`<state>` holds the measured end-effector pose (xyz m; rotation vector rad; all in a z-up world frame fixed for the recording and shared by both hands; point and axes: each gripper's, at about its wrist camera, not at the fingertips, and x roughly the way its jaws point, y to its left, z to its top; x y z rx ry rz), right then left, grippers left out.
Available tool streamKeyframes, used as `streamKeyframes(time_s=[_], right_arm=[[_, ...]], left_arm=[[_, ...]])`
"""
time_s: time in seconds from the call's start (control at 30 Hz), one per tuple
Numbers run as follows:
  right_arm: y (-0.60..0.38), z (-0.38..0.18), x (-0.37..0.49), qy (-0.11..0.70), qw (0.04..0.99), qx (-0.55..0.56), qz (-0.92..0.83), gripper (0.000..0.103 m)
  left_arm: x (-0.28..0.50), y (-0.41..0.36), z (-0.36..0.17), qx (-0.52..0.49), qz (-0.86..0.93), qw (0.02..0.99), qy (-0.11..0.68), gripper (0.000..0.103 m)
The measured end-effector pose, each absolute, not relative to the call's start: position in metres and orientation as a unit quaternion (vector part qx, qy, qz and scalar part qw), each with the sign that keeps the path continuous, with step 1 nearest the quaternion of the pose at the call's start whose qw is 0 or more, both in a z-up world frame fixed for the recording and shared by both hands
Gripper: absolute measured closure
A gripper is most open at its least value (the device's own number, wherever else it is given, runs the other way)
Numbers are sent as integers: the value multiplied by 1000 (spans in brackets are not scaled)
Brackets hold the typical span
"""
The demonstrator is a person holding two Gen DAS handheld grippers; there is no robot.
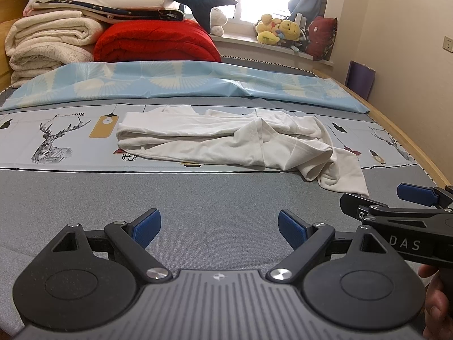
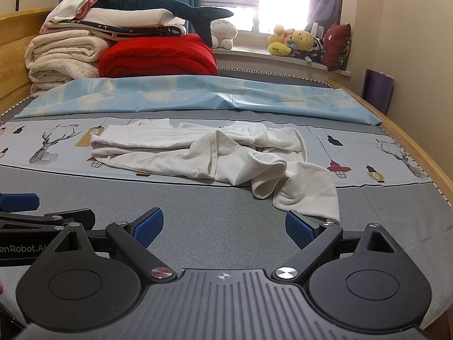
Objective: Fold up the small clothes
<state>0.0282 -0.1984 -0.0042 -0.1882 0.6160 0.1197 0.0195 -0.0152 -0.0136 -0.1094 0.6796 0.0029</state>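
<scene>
Blue-padded fingers of the left gripper [image 1: 219, 228] are standing spread wide over the grey bedspread [image 1: 215, 192], holding nothing. Beside it, the right gripper [image 2: 223, 228] is likewise gaping empty, its right pad sitting just short of the white garment [image 2: 198, 153]. That garment is lying crumpled across the printed strip of the bed, stretched sideways, one rolled sleeve and a loose flap spilling onto the grey cloth near the right side. Its folds are overlapping, so its exact shape is hard to make out. In the left view, the right gripper is showing only partly, cut off at the frame edge.
</scene>
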Motion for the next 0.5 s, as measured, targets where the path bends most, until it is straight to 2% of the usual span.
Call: streamKeyframes(time_s=[0.5], right_arm=[[-202,-1,30,297,949,-79,63,10]], left_arm=[[14,-19,-16,-28,3,947,321,10]])
